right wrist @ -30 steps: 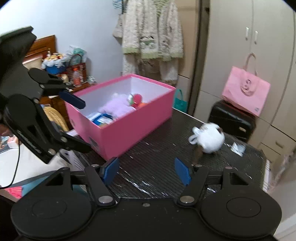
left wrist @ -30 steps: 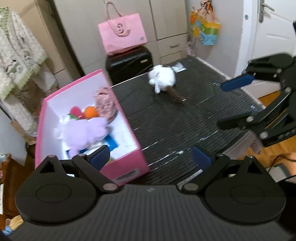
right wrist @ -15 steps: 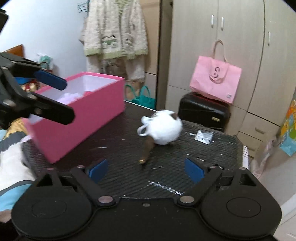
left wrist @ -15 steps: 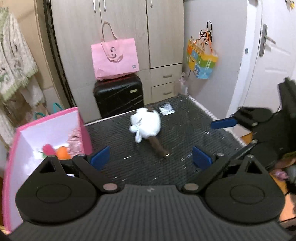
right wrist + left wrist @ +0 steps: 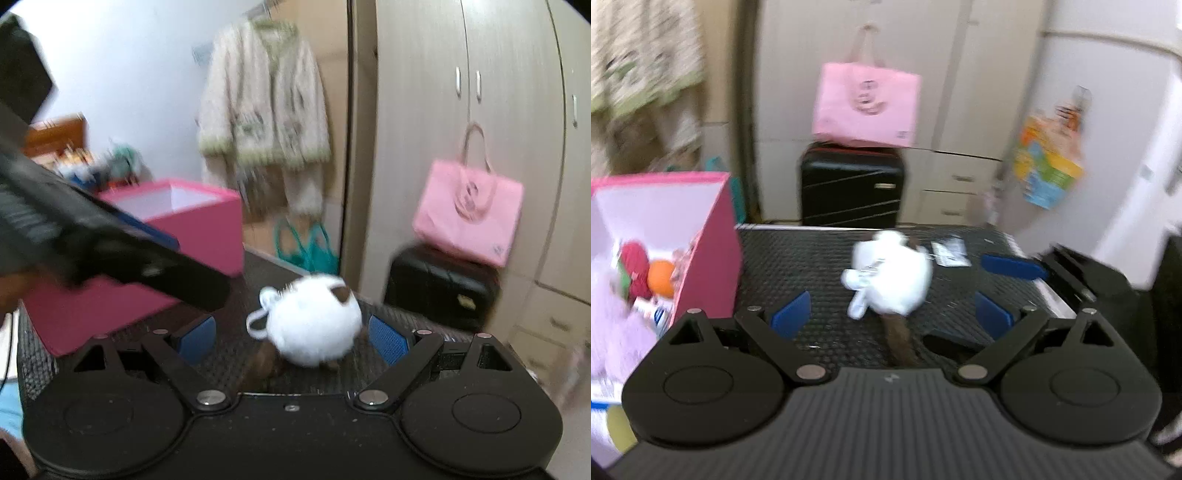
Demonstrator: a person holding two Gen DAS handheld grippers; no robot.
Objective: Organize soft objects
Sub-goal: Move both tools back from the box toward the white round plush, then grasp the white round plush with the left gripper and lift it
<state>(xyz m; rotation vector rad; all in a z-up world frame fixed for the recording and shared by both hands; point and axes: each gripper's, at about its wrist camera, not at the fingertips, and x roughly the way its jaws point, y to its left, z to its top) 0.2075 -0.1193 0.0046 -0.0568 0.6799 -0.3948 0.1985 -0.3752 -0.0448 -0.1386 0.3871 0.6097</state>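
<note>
A white round plush toy [image 5: 890,284] with a brown tail lies on the black mat [image 5: 798,258]. My left gripper [image 5: 892,317] is wide, its jaws closing slightly; the toy sits just past its blue pads, untouched. My right gripper [image 5: 293,339] comes from the other side with jaws opening wide. The plush toy [image 5: 314,325] lies between its pads, which do not press it. A pink box [image 5: 713,236] at left holds a lilac plush [image 5: 613,321], an orange ball [image 5: 661,282] and other soft toys. The left gripper's arm [image 5: 110,240] crosses the right wrist view.
Behind the mat stand a black suitcase [image 5: 849,192] with a pink bag [image 5: 866,107] on it, and cupboards. A paper slip [image 5: 949,253] lies by the toy. A cardigan [image 5: 262,110] hangs on the wall above a teal bag [image 5: 306,247].
Both grippers have sunk and closed in on the white plush, which now fills the gap ahead of each. The left view swung from the box to the toy. The right jaws widened.
</note>
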